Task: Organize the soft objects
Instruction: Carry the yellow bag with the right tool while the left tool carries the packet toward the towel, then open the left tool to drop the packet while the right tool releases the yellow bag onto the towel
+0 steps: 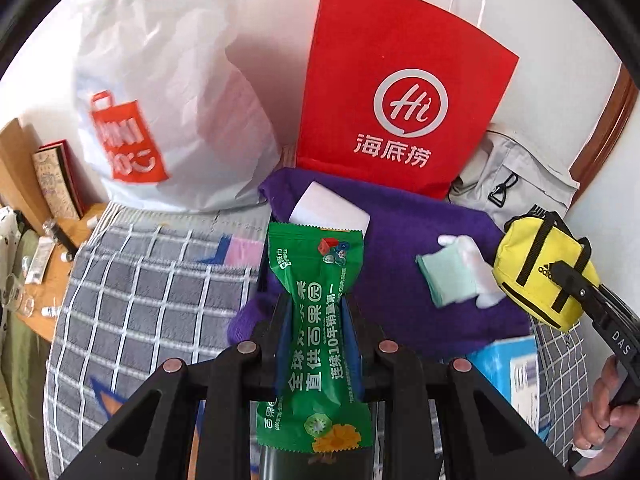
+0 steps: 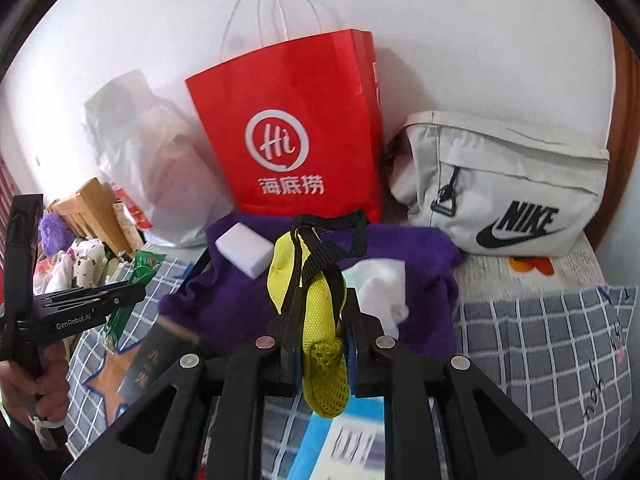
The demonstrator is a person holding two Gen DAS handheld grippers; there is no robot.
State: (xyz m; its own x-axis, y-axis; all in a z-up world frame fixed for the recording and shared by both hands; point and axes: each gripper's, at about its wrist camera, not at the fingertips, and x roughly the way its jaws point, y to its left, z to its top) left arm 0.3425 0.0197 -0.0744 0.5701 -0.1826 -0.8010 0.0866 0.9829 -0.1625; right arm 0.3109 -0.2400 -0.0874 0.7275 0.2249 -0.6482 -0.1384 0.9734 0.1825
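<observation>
Left claw (image 1: 316,304) pinches green wet-wipe packet (image 1: 320,320), long axis along our fingers, pointing toward red paper bag (image 1: 400,92) ahead. White plastic bag (image 1: 168,80) lies further left. Right claw (image 2: 320,312) clamps yellow mini bag (image 2: 320,320) by its strap end. Purple cloth (image 1: 420,240) spreads on checked bed (image 1: 152,280) between us and bags; grey Nike pouch (image 2: 512,184) far right against white wall (image 2: 460,40).
</observation>
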